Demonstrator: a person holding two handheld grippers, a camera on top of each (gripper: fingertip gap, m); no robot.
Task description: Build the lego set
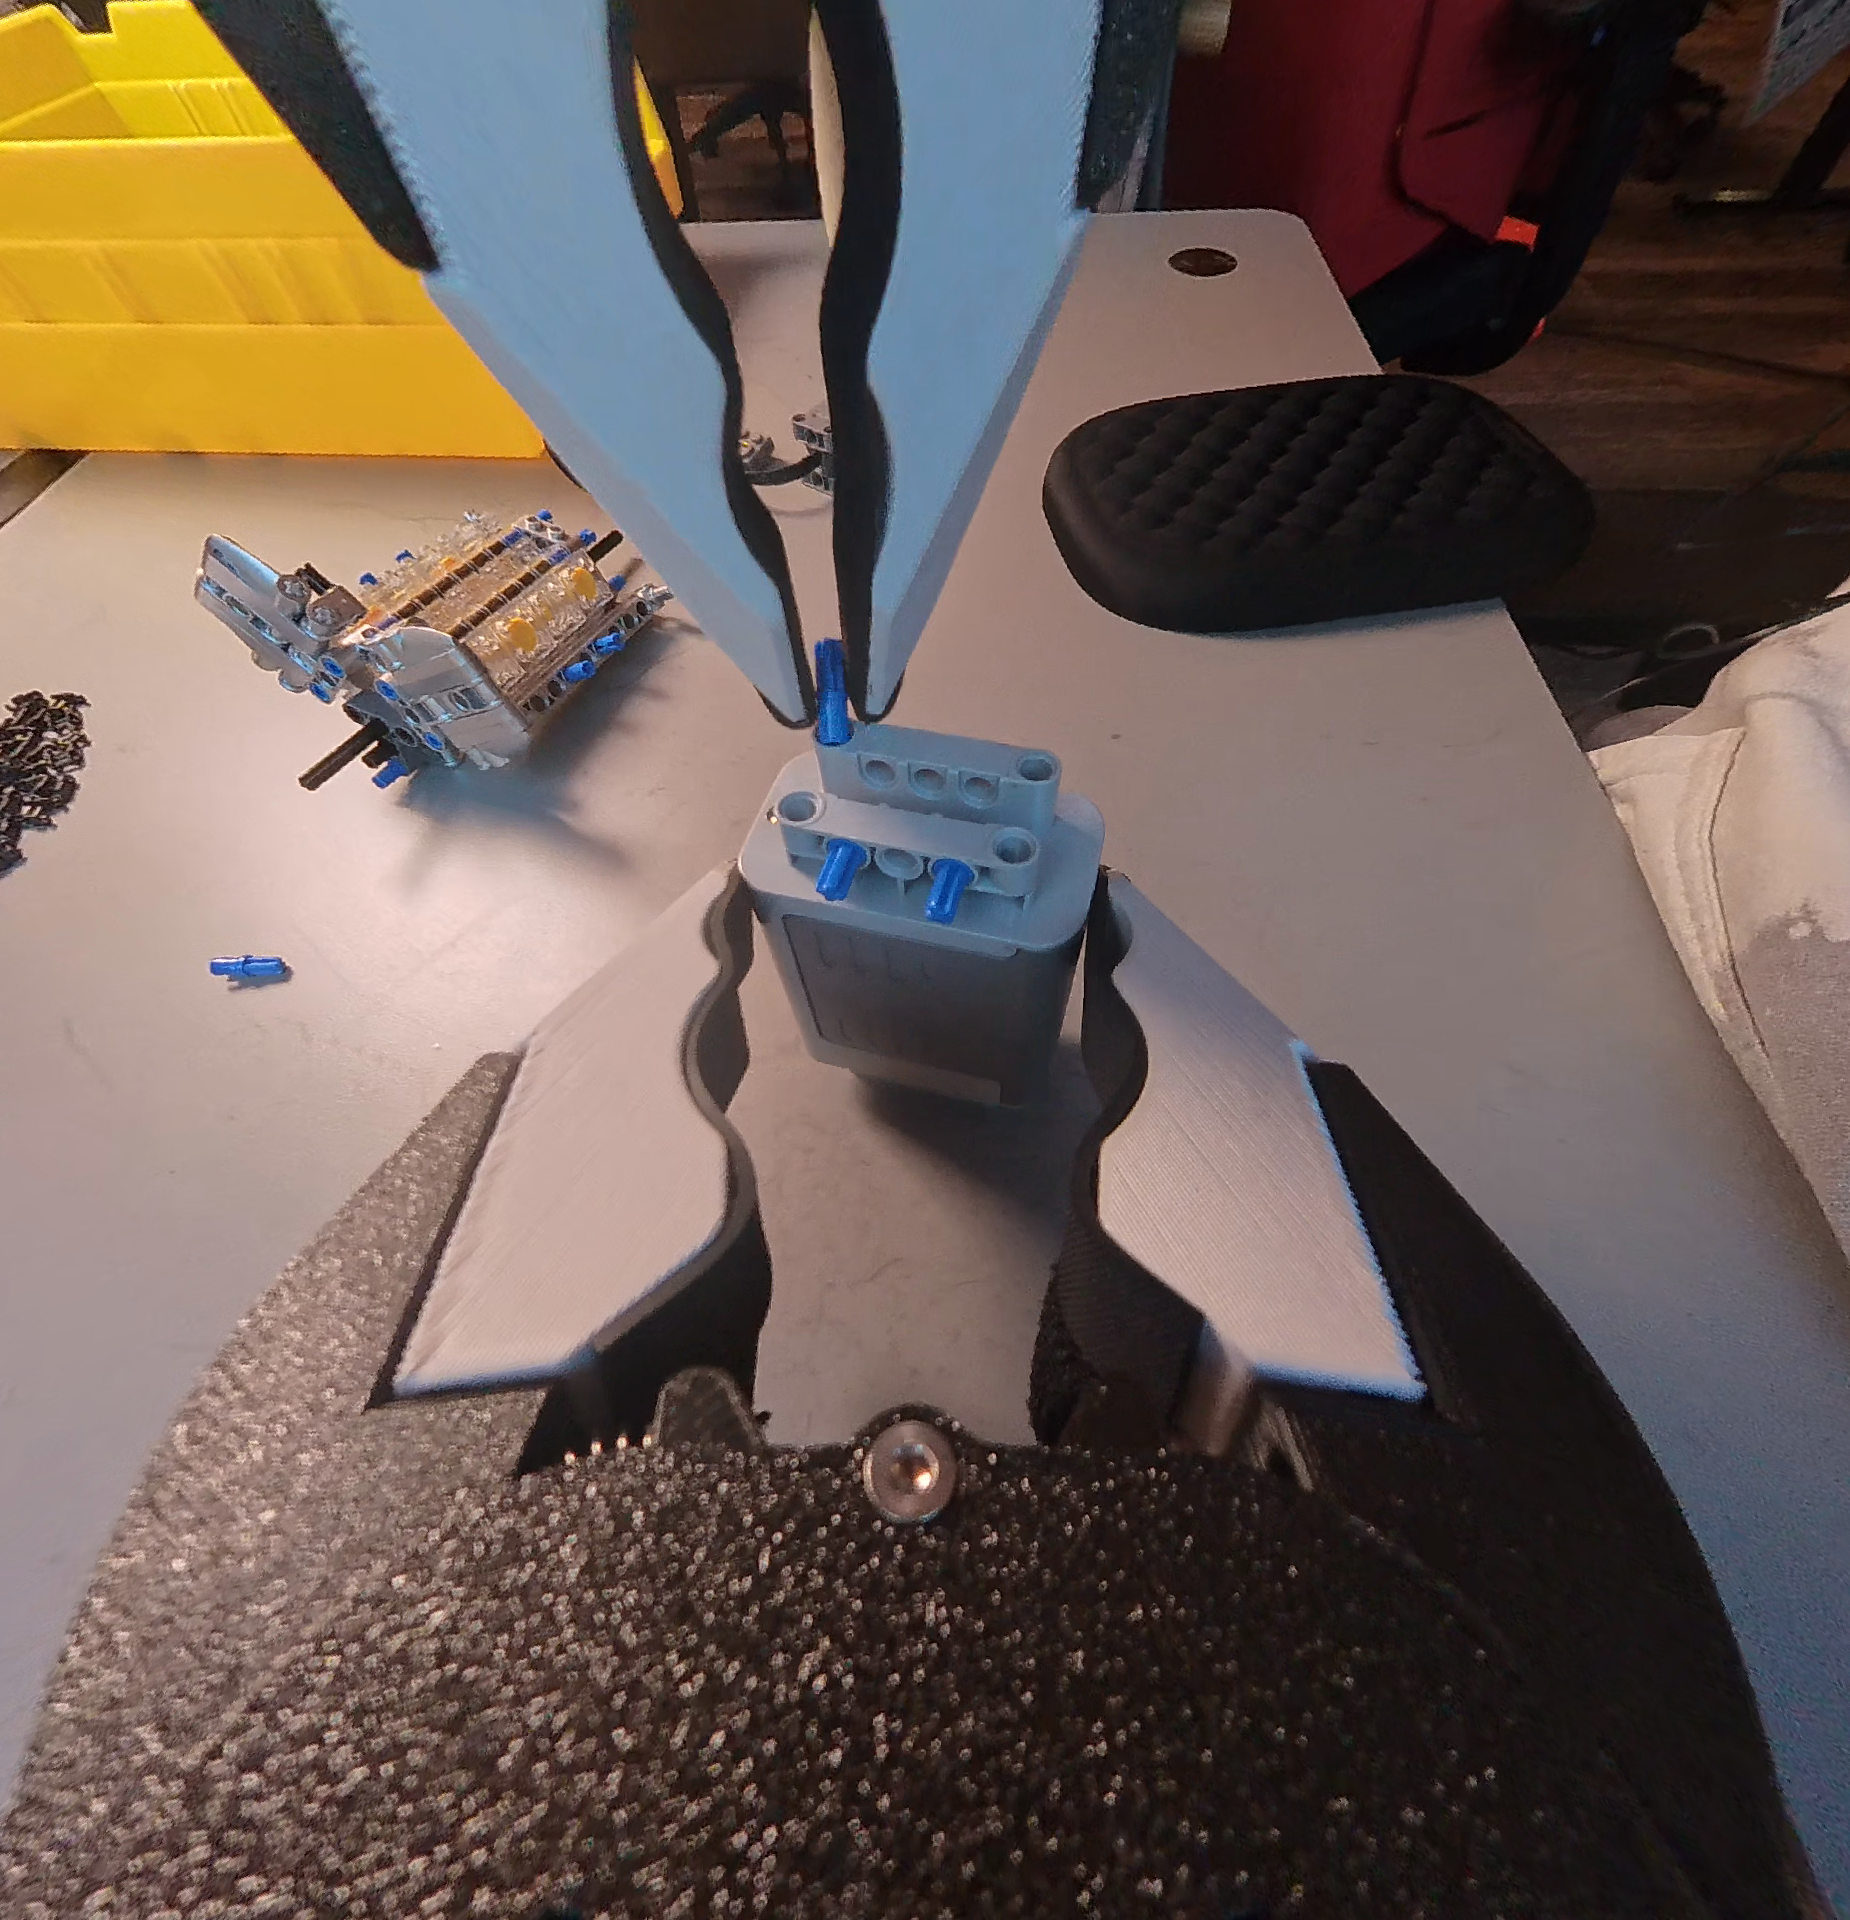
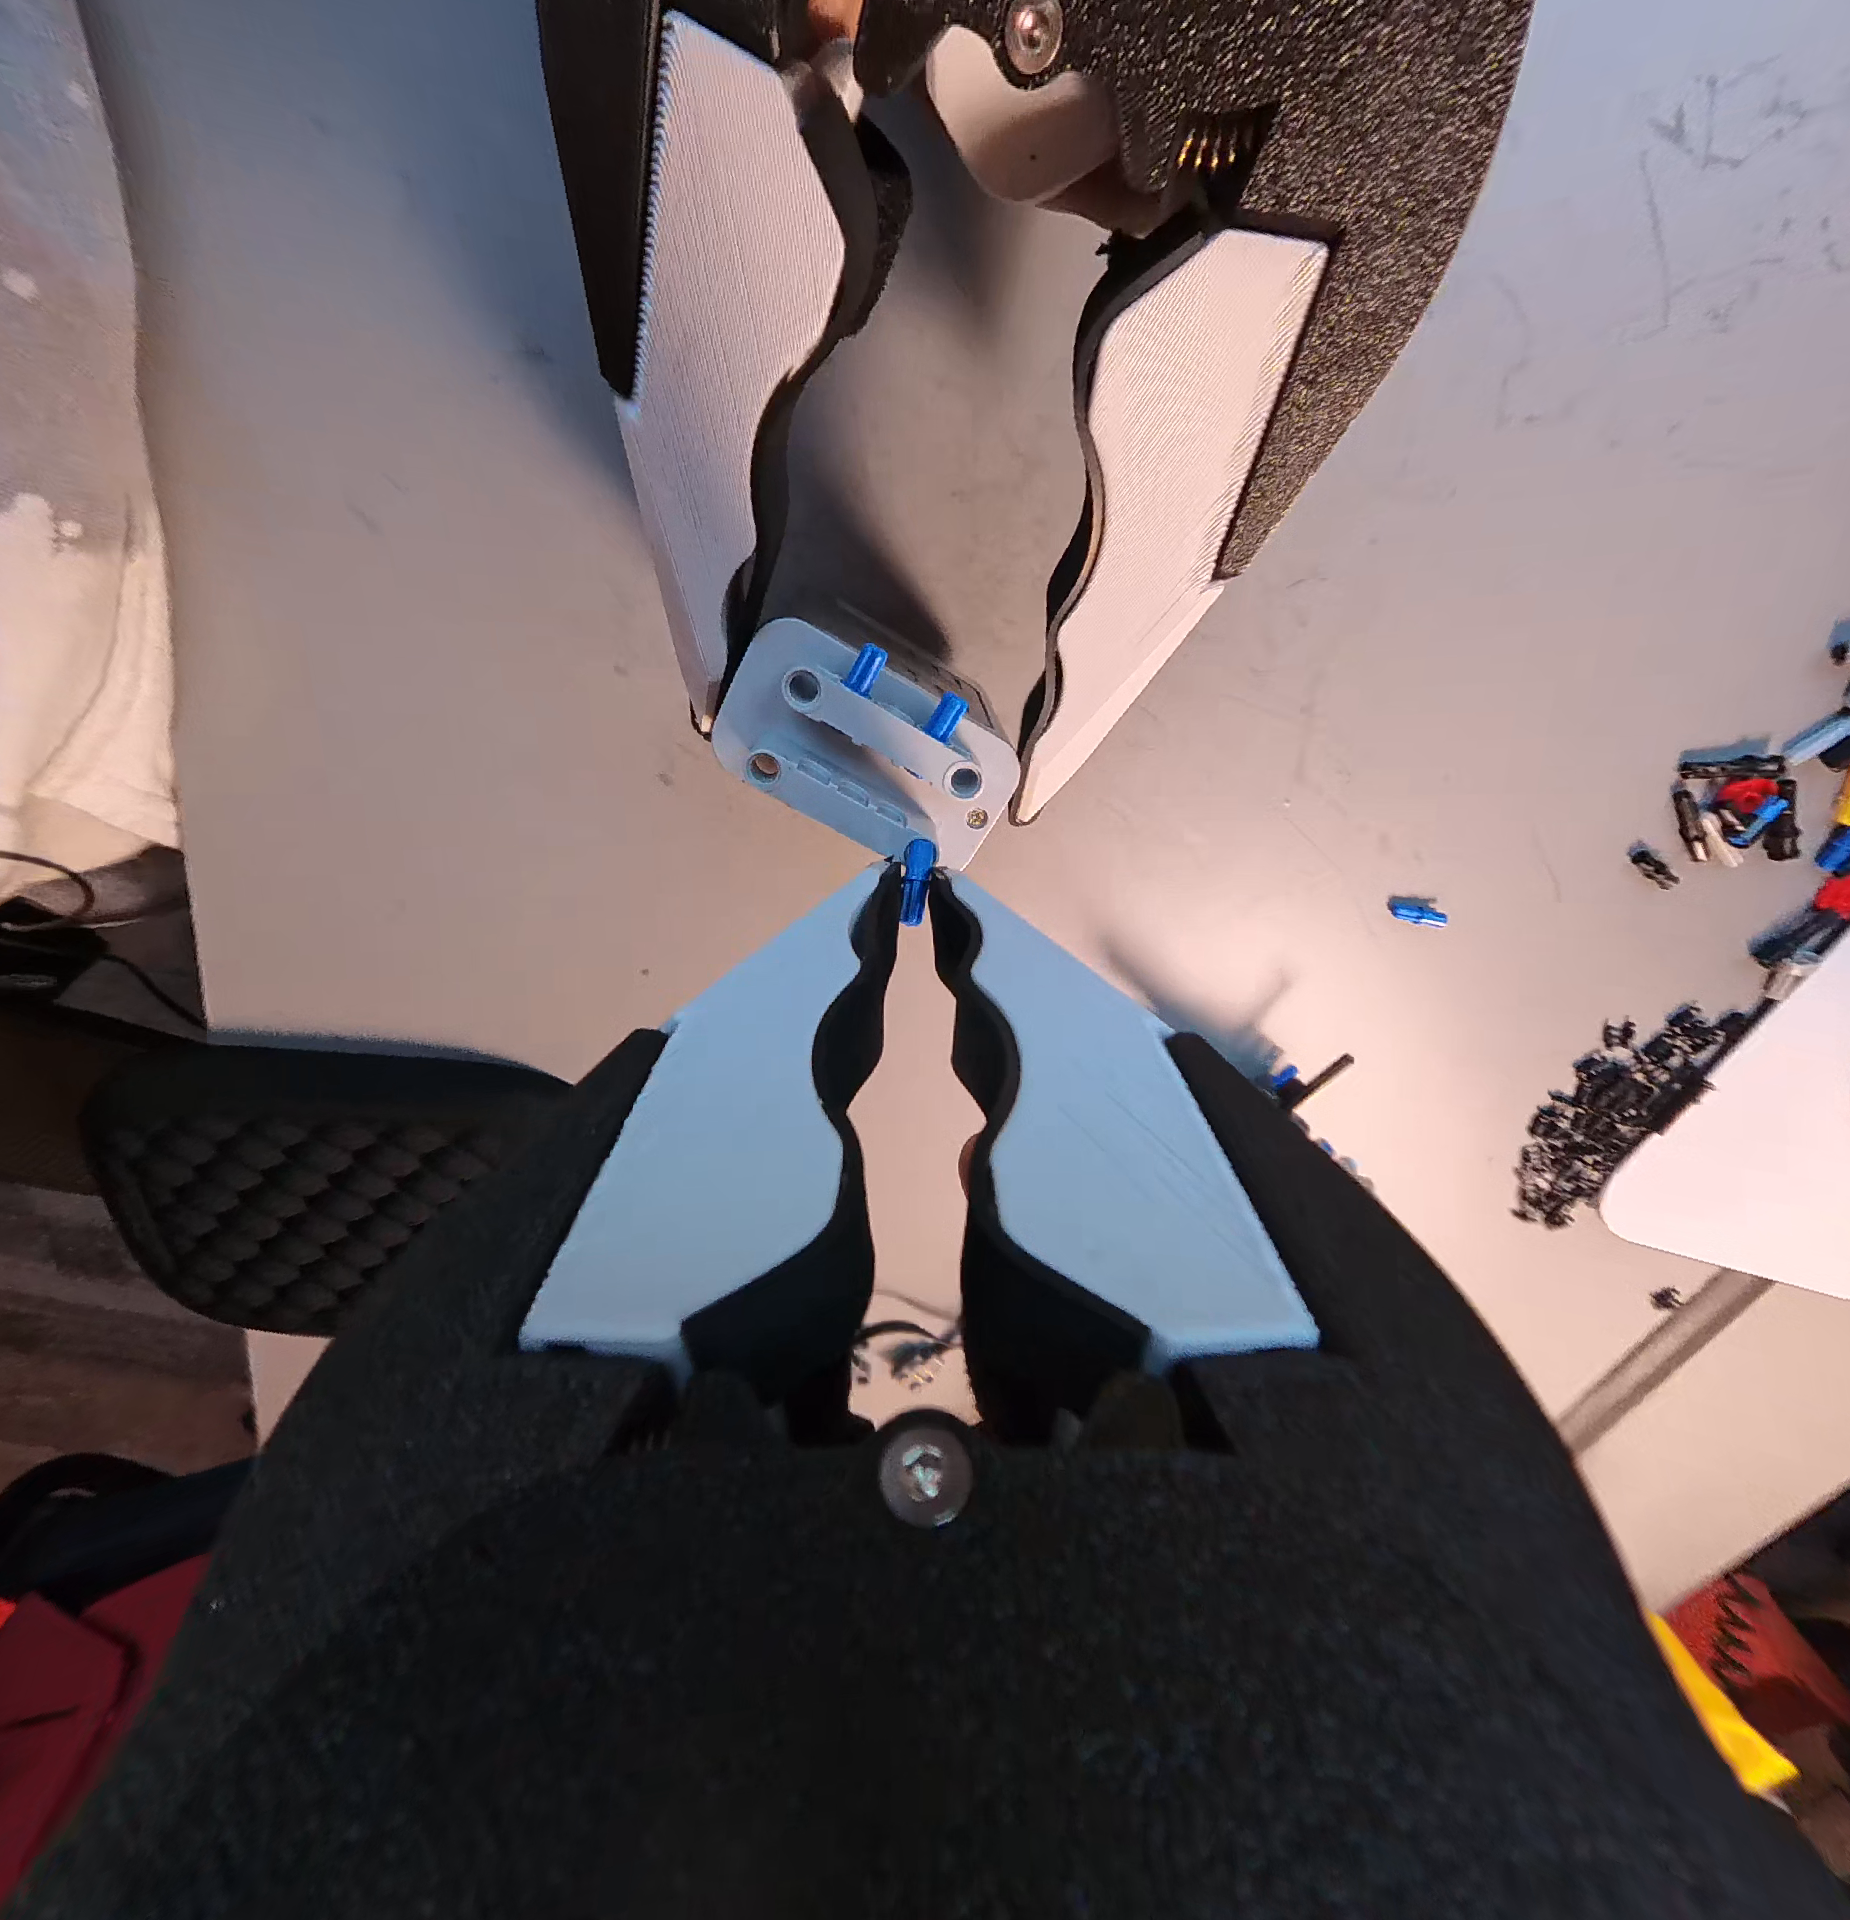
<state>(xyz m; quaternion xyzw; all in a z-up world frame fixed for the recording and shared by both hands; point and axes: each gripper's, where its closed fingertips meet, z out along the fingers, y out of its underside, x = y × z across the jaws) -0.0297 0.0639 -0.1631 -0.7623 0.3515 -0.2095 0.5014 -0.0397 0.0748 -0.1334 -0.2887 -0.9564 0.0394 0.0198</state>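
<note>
My left gripper (image 1: 916,899) is shut on a grey box-shaped brick motor (image 1: 910,977) and holds it above the table. The motor's top carries two light grey beams with holes (image 1: 936,774). Two blue pins (image 1: 838,868) stick out of the near beam. My right gripper (image 1: 836,715) comes in from above and is shut on a third blue pin (image 1: 829,681), whose lower end sits at the far beam's left corner hole. The right wrist view shows the same: right gripper (image 2: 910,873) on the pin (image 2: 913,896), left gripper (image 2: 864,774) on the motor (image 2: 796,727).
A brick-built engine assembly (image 1: 453,644) lies on the grey table (image 1: 225,1091) to the left, with a loose blue pin (image 1: 248,968) and a pile of black pins (image 1: 17,769). Yellow bins (image 1: 173,260) stand behind. A black armrest pad (image 1: 1316,499) is right. Coloured loose parts (image 2: 1783,800) lie farther off. Left and right tips are no more than a few centimetres apart.
</note>
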